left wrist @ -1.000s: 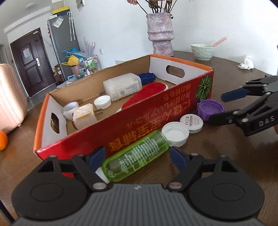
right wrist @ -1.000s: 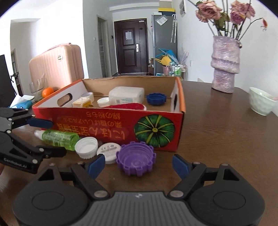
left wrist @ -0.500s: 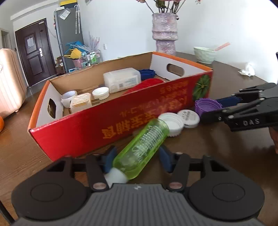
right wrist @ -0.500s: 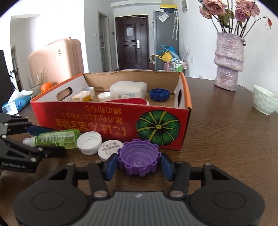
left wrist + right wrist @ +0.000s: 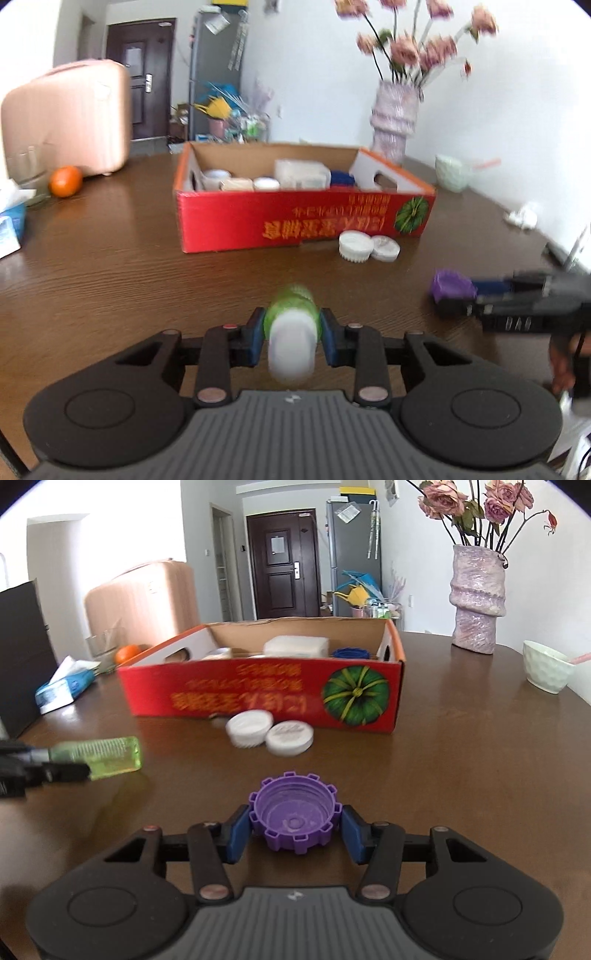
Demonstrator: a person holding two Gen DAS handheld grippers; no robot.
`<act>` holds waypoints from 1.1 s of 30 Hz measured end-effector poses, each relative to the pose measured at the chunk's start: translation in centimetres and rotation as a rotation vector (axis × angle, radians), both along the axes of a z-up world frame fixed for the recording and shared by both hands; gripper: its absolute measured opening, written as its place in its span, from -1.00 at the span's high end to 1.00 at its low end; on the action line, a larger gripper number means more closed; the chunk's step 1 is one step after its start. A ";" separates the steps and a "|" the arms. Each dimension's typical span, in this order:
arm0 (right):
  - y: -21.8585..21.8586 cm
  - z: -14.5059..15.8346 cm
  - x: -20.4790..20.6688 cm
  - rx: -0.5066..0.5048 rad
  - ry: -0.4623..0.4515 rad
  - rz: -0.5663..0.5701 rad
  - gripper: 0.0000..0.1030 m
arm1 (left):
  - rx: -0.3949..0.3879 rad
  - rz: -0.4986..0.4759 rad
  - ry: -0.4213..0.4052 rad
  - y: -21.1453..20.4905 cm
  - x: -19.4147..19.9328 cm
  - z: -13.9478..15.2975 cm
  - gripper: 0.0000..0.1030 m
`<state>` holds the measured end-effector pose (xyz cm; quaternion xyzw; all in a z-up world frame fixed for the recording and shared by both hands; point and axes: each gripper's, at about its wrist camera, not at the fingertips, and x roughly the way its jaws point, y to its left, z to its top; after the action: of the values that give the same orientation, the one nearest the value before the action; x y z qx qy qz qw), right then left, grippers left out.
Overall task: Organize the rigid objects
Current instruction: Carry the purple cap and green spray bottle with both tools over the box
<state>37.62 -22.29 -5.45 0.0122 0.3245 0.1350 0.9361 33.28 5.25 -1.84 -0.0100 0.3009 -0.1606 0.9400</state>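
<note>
Left tool [image 5: 291,334] closing on green bottle [image 5: 291,314]; right tool [image 5: 295,830] pinches purple cap [image 5: 294,818].

Dark brown table [image 5: 461,746] of wood-grain finish, smooth with a soft sheen. Red box [image 5: 258,698] of printed cardboard outside, raw brown and matt inside. Green bottle [image 5: 99,757] of clear glossy plastic with a white matt plastic cap. Purple cap [image 5: 294,819] of matt ribbed plastic with notched rim. Two white lids [image 5: 249,731] of smooth plastic, edges finely ribbed. Left tongs [image 5: 291,332] and right tongs [image 5: 294,829] of matt black plastic, blue rubbery pads, small metal rivets. Vase [image 5: 476,598] rough, mottled, faintly glossy. Pale bowl [image 5: 546,672] glazed, dimpled. Pink suitcase [image 5: 70,118] of hard, ridged shell.
</note>
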 end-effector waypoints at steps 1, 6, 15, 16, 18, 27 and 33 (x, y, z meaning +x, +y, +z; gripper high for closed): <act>0.0 0.1 -0.8 0.003 0.000 0.000 0.01 | -0.018 0.006 -0.002 0.5 -0.7 0.4 0.40; 0.5 1.0 -4.2 0.018 -0.020 -0.003 0.01 | -0.039 0.034 -0.042 1.3 -3.9 2.3 0.40; 0.6 3.0 -9.6 0.032 -0.076 0.017 0.01 | -0.065 0.034 -0.116 1.1 -8.2 4.4 0.40; 0.5 3.1 -9.9 0.033 -0.082 0.017 0.01 | -0.067 0.037 -0.120 1.1 -8.4 4.5 0.40; 0.3 3.4 -10.5 0.037 -0.091 0.014 0.01 | -0.060 0.043 -0.133 1.1 -8.6 4.8 0.40; -1.4 5.3 -9.3 0.059 -0.163 -0.023 0.01 | 0.108 0.041 -0.217 0.2 -2.9 8.0 0.40; -3.1 8.5 -4.9 0.030 -0.249 -0.038 0.01 | 0.221 0.046 -0.261 -1.4 4.0 8.4 0.40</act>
<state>32.72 -25.43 3.00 0.0154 0.2036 0.1224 0.9713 37.24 3.81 6.59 0.1072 0.1919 -0.1051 0.9699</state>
